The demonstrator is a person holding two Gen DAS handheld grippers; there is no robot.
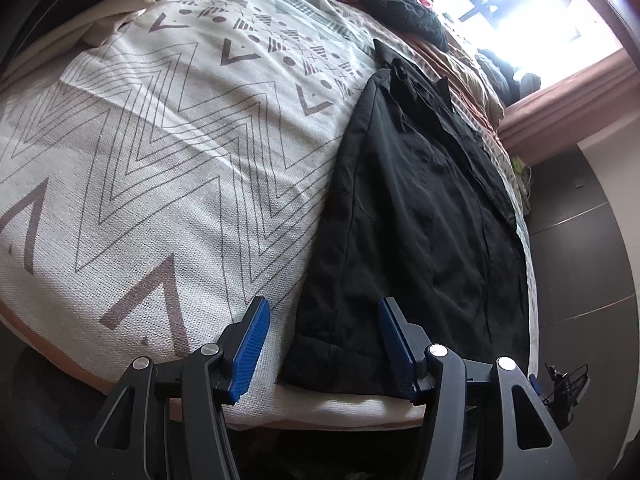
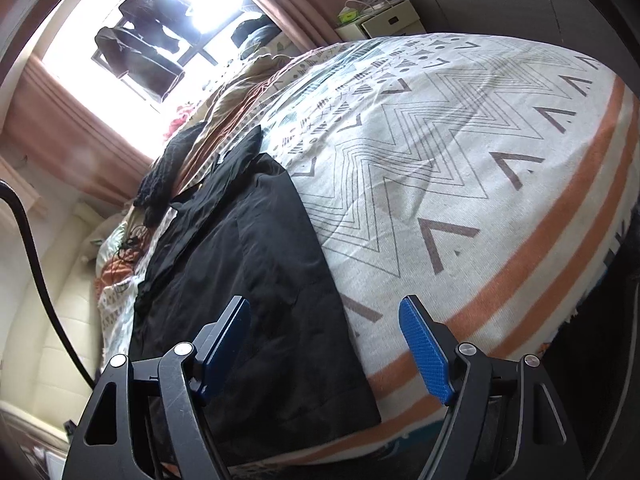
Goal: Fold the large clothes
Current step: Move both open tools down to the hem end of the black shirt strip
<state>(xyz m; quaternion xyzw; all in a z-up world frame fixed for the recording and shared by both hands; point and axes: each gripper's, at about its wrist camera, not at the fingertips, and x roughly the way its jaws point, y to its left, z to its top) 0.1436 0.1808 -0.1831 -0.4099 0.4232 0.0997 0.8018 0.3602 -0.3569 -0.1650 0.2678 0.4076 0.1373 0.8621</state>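
Garment (image 1: 420, 216) under inspection is a large black item, laid lengthwise on the bed (image 1: 160, 168) in a long, narrow strip; it is judged to be already folded in from its sides, though the layers cannot be counted. Its near hem is set close to the near edge of the bed, a placement judged to keep that end within reach for the next fold. In the left wrist view, the left tongs (image 1: 324, 344) are seen held apart just above the near hem, one pad (image 1: 250, 352) over bare bedspread and the other over black cloth, so that the hem's left corner lies between them; nothing is clamped. In the right wrist view, the right tongs (image 2: 326, 350) are likewise held apart, straddling the garment's right edge near the hem, with no cloth pinched. This paired stance is judged to be preparation for taking both near corners so the hem can be carried toward the collar end. The patterned bedspread is lying smooth beneath. A dark knitted item (image 1: 404, 4) and rumpled bedding (image 2: 236, 96) are noted at the far end, beside the window (image 2: 160, 20), well apart from the working area.
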